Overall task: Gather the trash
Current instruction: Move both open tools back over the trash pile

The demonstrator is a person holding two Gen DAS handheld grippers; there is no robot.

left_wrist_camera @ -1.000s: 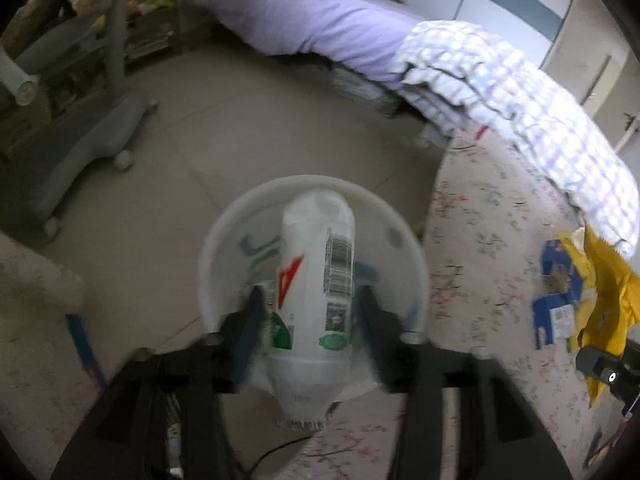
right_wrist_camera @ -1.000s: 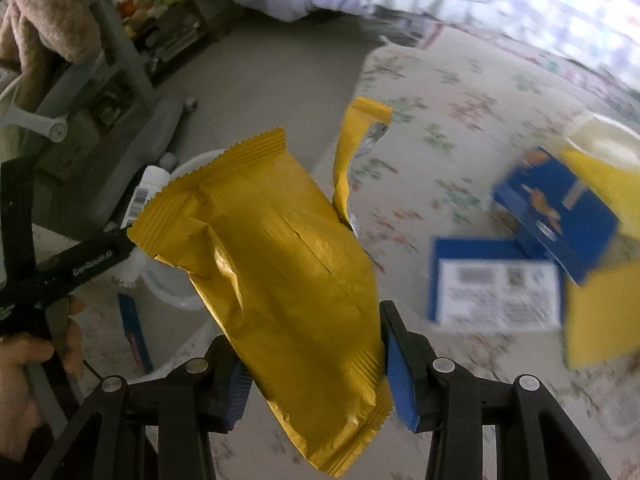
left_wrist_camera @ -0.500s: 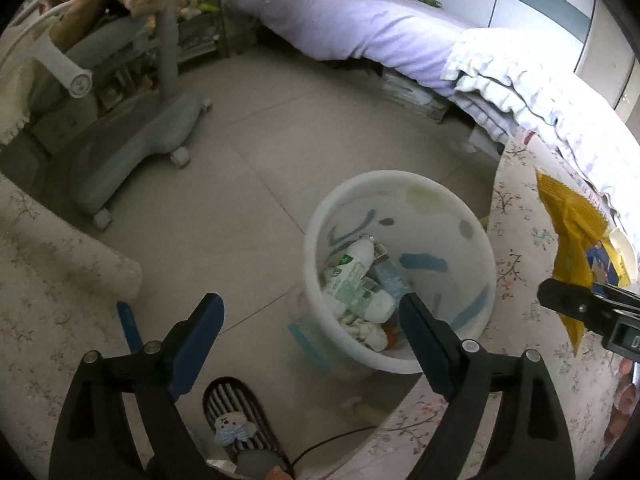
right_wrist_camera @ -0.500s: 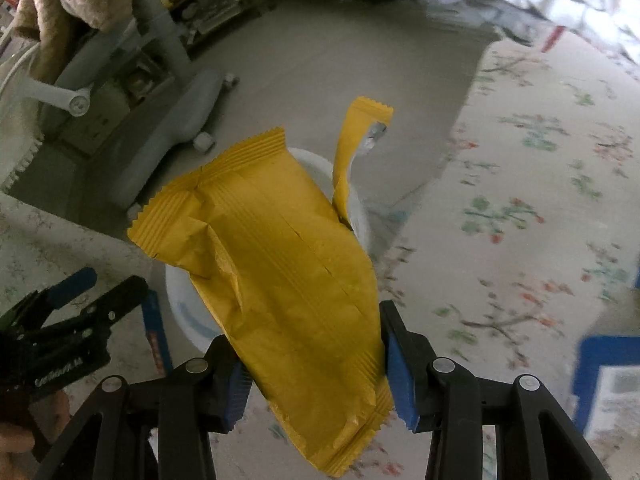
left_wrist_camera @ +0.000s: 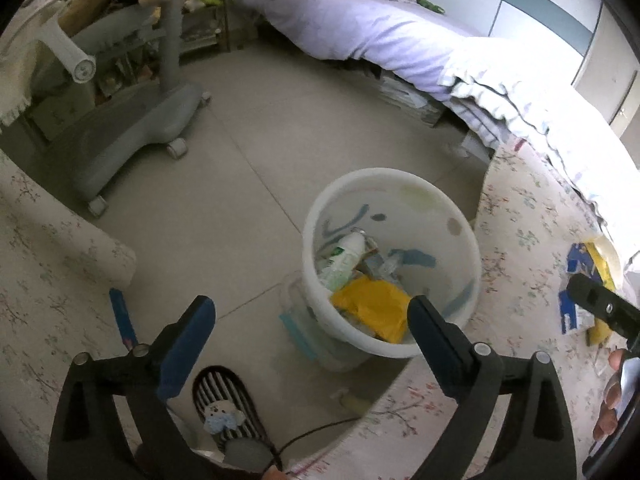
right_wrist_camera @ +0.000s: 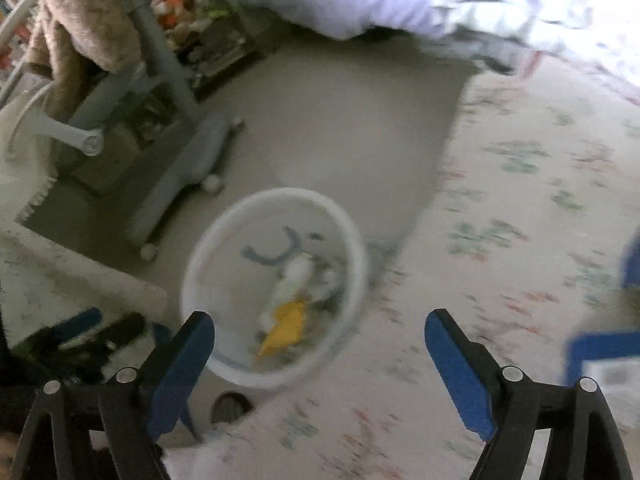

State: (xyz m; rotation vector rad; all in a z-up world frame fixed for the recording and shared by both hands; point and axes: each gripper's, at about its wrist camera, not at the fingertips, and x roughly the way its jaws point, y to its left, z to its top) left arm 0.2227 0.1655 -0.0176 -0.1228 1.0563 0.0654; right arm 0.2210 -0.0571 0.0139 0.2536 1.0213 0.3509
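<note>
A white bin [left_wrist_camera: 316, 216] [right_wrist_camera: 192, 264] stands on the grey floor at the edge of a floral rug. Inside it lie a white bottle [left_wrist_camera: 344, 254] [right_wrist_camera: 294, 276] and a yellow wrapper [left_wrist_camera: 372, 308] [right_wrist_camera: 286, 326] among other trash. My left gripper [left_wrist_camera: 310, 320] hangs above the bin's near side, jaws still opening, nothing between them. My right gripper [right_wrist_camera: 320, 330] is over the bin's near rim, jaws opening wide and empty; its view is blurred. Blue and yellow packaging [left_wrist_camera: 582, 280] lies on the rug at the right, partly behind the right gripper's body.
A grey wheeled chair base [left_wrist_camera: 132, 128] [right_wrist_camera: 188, 160] stands at the left. A bed with purple and checked bedding [left_wrist_camera: 400, 40] runs along the back. A striped slipper [left_wrist_camera: 224, 396] sits near the bin. A blue pen [left_wrist_camera: 122, 318] lies on the left rug.
The left gripper let the white bottle fall into the bin and spread wide. The right gripper carried the yellow wrapper over the bin and released it; the wrapper now lies inside.
</note>
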